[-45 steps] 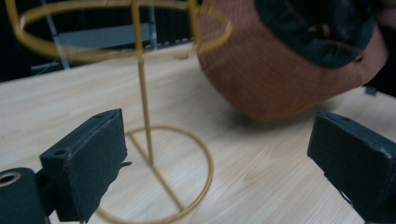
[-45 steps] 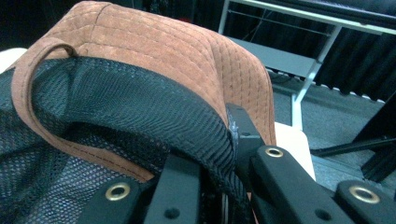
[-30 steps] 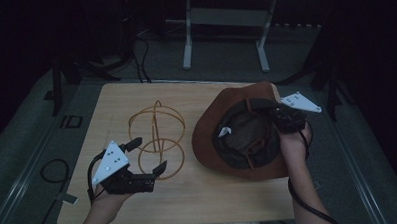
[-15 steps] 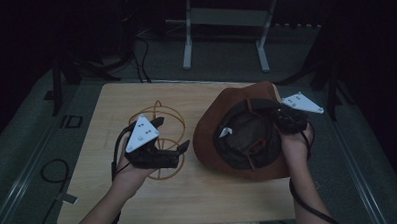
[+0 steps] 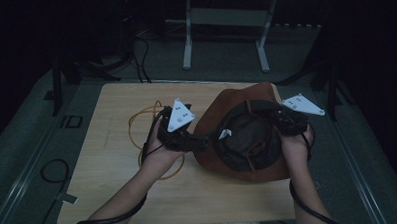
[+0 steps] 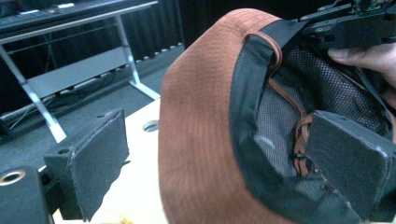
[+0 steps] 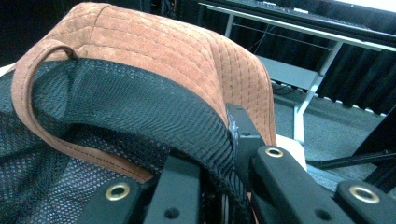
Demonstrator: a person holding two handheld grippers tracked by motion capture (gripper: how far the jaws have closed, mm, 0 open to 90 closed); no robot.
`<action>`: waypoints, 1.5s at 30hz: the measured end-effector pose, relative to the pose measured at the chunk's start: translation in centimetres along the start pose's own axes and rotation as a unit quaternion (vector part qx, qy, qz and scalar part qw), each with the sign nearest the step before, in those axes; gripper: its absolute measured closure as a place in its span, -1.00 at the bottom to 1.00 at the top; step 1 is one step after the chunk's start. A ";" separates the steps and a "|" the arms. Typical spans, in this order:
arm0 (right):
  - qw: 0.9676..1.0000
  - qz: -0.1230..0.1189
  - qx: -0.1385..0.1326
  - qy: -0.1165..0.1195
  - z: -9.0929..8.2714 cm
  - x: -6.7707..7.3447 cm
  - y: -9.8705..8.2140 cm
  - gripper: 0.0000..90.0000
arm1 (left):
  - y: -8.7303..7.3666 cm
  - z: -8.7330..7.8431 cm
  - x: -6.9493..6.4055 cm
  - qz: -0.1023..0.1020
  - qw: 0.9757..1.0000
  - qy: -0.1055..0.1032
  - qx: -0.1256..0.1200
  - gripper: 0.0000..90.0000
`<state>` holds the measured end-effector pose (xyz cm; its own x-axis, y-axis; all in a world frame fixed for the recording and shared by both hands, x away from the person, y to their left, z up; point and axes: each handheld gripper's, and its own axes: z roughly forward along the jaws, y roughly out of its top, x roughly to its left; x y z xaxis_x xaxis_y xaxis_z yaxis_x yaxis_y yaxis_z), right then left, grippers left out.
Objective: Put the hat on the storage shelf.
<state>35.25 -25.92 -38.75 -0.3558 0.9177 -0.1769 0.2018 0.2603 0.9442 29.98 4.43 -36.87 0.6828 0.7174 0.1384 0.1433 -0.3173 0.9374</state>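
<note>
Hat (image 5: 247, 135), brown suede-like with a black mesh lining, sits upturned on the right half of the wooden counter (image 5: 114, 205), its opening facing up and its left brim raised. Right hand-held gripper (image 5: 279, 120) reaches in from the hat's far right edge; in the right gripper view its jaws are closed tight on the black mesh rim (image 7: 205, 140) of the hat (image 7: 163, 51), the fabric pinched between them, and a brown strap (image 7: 28, 93) loops across the lining at the left. Left hand-held gripper (image 5: 200, 142) is held at the hat's left brim, with the person's left hand (image 5: 160, 153) behind it and the grey three-cornered plate (image 5: 179, 115) on top. In the left gripper view its jaws stand wide apart with the hat (image 6: 201, 130) between them: one jaw is outside the brown brim, the other lies inside against the mesh lining by a knotted brown cord (image 6: 301, 140); I cannot tell whether either pad touches the fabric, and nothing is clamped. Beside the left gripper, on the counter's left-middle, stands a thin orange wire frame (image 5: 142, 129), partly hidden by the left hand. A white tag (image 5: 224, 134) shows just inside the hat's rim. Beyond the counter, a grey metal stand (image 5: 224, 36) rests on the dark floor
</note>
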 end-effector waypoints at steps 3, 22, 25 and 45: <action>1.000 0.000 0.005 0.004 0.1 0.2 -0.2 0.87 | 0.4 1.4 -0.4 0.004 1.000 0.000 0.005 -0.86; 1.000 0.000 0.000 0.011 -0.5 0.5 -0.4 0.87 | 0.1 10.1 -2.5 0.023 0.997 0.047 0.061 -0.75; 1.000 -0.003 0.000 0.015 -0.6 0.7 -0.5 0.87 | -0.2 10.9 -2.5 0.028 0.995 0.069 0.071 -0.56; 0.999 0.000 -0.001 0.032 -1.3 2.1 -1.4 0.62 | 0.4 10.7 -1.7 0.023 0.992 0.119 0.043 0.92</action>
<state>33.06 -24.72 -40.08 -0.4135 0.8965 -0.1591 0.1993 0.2596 0.9449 36.51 -3.52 -40.15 0.5038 0.8237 0.2604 0.1837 -0.3966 0.8994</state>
